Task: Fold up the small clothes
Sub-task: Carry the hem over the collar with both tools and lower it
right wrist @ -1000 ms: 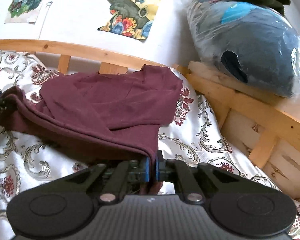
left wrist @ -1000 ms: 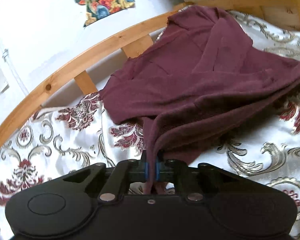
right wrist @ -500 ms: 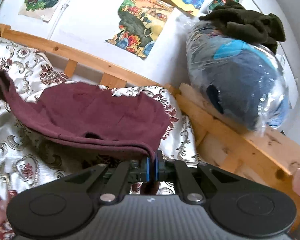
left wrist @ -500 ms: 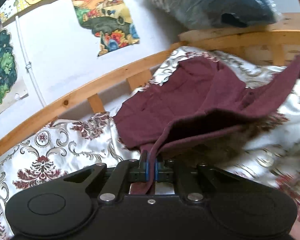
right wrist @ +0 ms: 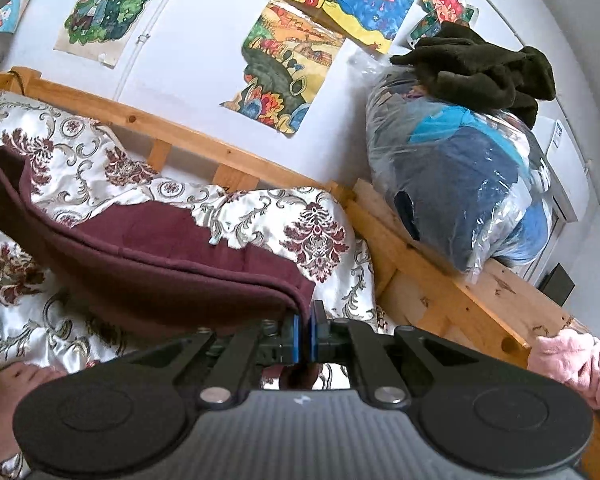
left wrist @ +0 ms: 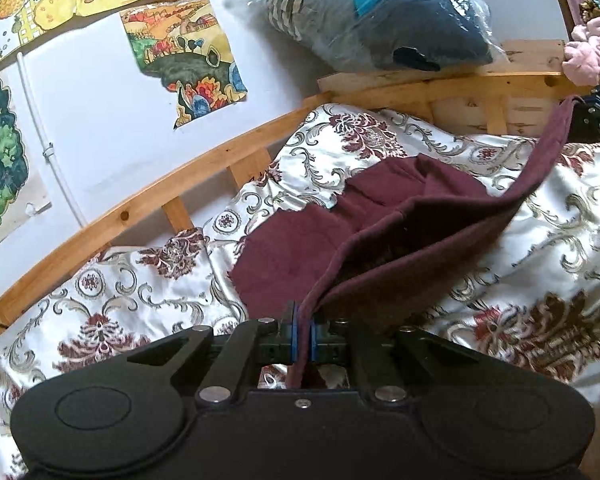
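Observation:
A maroon garment (left wrist: 384, 236) hangs stretched between my two grippers above a floral bedspread (left wrist: 148, 292); its far part still rests on the bed. My left gripper (left wrist: 302, 334) is shut on one corner of its edge. My right gripper (right wrist: 304, 334) is shut on the other corner, and the garment (right wrist: 160, 264) sags in a band toward the left. The right gripper also shows at the far right of the left wrist view (left wrist: 596, 116), holding the raised corner.
A wooden bed rail (left wrist: 140, 200) runs behind the bedspread, below a wall with drawings. A plastic bag of clothes (right wrist: 468, 192) sits on the wooden ledge (right wrist: 480, 292), a dark green cloth (right wrist: 484, 64) on top. Pink cloth (right wrist: 576, 360) lies at the right. A bare foot (right wrist: 16, 400) is at lower left.
Both grippers have lifted and pulled back with the garment's edge; more of it has come off the bed, and more bedspread and wall show behind it.

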`<state>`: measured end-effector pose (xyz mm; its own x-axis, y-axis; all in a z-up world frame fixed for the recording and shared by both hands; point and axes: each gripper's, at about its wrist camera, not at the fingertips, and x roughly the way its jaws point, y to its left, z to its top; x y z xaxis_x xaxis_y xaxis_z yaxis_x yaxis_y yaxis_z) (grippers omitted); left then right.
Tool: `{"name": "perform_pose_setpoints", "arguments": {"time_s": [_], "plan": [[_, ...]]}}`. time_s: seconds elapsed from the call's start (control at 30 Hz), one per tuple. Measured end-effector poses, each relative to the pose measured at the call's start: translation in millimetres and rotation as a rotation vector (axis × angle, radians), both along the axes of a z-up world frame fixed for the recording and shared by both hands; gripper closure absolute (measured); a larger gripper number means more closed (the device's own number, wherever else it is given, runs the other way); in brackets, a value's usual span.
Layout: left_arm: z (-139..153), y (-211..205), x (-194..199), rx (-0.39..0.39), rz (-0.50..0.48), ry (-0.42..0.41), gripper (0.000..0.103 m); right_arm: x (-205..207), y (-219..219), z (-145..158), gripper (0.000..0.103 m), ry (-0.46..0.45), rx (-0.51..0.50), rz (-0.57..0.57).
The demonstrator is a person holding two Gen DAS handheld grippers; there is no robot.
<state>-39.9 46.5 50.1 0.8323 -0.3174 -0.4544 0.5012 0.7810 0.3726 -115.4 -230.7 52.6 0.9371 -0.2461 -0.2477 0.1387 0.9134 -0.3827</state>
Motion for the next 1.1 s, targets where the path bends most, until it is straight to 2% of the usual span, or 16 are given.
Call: {"name": "perform_pose_setpoints", "arguments": {"time_s": [0.1,0.27,0.47,0.63,0.73,0.87,0.97,1.1], "plan": [[8.6,-10.3,23.5,0.002,0.039,-0.009,0.096,22.9,-7.2,4.3,0.096,-0.022,0.021,-0.006],[28.7,-30.7,80.1,-0.035,0.135,0.039,0.095,66.8,-18.6,10.4,0.096,-0.072,0.035,-0.008],[38.4,-48.1,169.1,-0.044,0.221,0.095,0.093,138.4,-35.9,9.4,0.096,-0.088,0.027,-0.001],[26.0,-55.5,241.0,-0.059,0.3,0.156,0.091,188.3,-47.3,-4.8,0.096,-0.063,0.005,0.022],[12.3,-63.7,268.8,-0.049,0.323,0.172,0.091,212.8,-51.7,-17.5,0.096,-0.056,0.012,0.024],[-7.1,-74.0,286.6,0.019,0.307,0.159,0.089,236.0,-59.8,-36.7,0.096,-0.028,0.101,0.015],[-19.5,-77.1,297.1,0.049,0.283,0.156,0.088,253.3,-65.1,-49.5,0.096,-0.001,0.118,0.014],[-35.2,-78.5,316.2,0.067,0.287,0.192,0.086,279.8,-74.4,-63.9,0.095,0.008,0.131,0.015]]}}
